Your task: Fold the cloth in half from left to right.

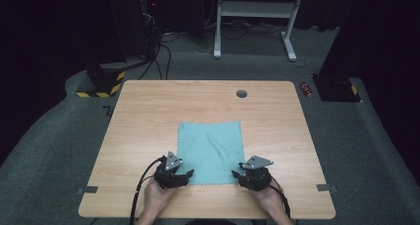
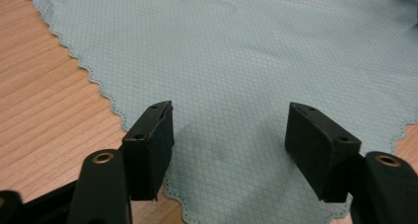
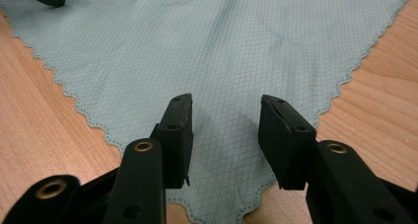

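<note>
Nearest to the camera, two hands come in from the bottom of the high view, each one with a claw at a near corner of the teal cloth (image 1: pixel 211 150). That cloth lies flat and spread out on the wooden surface (image 1: pixel 143 121), a little toward the person's side of the middle, with its scalloped edge well visible in both gripper views. At its near left corner the left claw (image 2: pixel 229 135) is released: the jaws stand wide apart over the fabric and the pads do not press on it. At the near right corner the right claw (image 3: pixel 224 130) is also released, its jaws apart above the corner, with the cloth under the gap and not pinched. To my judgement the step in hand is at these two near corners, either to take them or to let them go. To do a grasp well, each claw should come low so that one pad slides under the scalloped edge, and both should close at the same time, so the cloth does not twist. Farther out, the surface has a small round grey cap (image 1: pixel 241 93) near its far edge. No container stands on the surface, so nothing is held in one.
</note>
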`<state>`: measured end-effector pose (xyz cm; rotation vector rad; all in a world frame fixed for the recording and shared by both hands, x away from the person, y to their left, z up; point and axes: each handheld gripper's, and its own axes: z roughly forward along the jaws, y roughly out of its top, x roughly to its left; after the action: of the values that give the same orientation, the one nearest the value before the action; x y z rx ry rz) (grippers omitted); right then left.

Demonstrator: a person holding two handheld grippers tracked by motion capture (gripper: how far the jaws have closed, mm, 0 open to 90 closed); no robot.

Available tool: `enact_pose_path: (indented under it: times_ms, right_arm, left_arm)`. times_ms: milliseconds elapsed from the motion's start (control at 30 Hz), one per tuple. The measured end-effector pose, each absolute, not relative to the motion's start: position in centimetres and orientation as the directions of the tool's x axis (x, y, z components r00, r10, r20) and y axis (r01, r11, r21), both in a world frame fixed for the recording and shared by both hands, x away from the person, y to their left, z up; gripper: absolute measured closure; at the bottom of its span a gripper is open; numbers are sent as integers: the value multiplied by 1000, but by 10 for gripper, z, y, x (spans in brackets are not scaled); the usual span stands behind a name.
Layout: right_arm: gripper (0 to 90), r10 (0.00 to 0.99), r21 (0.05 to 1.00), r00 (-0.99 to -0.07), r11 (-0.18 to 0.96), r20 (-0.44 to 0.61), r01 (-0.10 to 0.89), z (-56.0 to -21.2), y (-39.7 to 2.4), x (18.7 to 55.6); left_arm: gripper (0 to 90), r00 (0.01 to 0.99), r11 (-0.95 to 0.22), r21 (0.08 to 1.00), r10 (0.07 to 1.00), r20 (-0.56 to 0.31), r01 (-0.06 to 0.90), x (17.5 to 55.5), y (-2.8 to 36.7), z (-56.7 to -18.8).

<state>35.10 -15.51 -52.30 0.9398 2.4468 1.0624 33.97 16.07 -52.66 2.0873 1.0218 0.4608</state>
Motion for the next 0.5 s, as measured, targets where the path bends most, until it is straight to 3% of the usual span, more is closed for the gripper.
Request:
enact_pose_path:
  times_ms: [133, 233, 500]
  right_arm:
    - [519, 685, 733, -729, 503, -16, 457, -523, -153, 351]
    - [499, 690, 728, -724, 503, -14, 465, -522, -150, 353]
    - [526, 632, 738, -775, 526, -5, 423, -514, -130, 358]
  left_arm:
    - [371, 605, -366, 754, 794, -52, 545, 344, 162, -524]
    - [368, 610, -386, 752, 792, -26, 533, 349, 161, -518]
    - [368, 568, -357, 737, 822, -43, 573, 372, 171, -509]
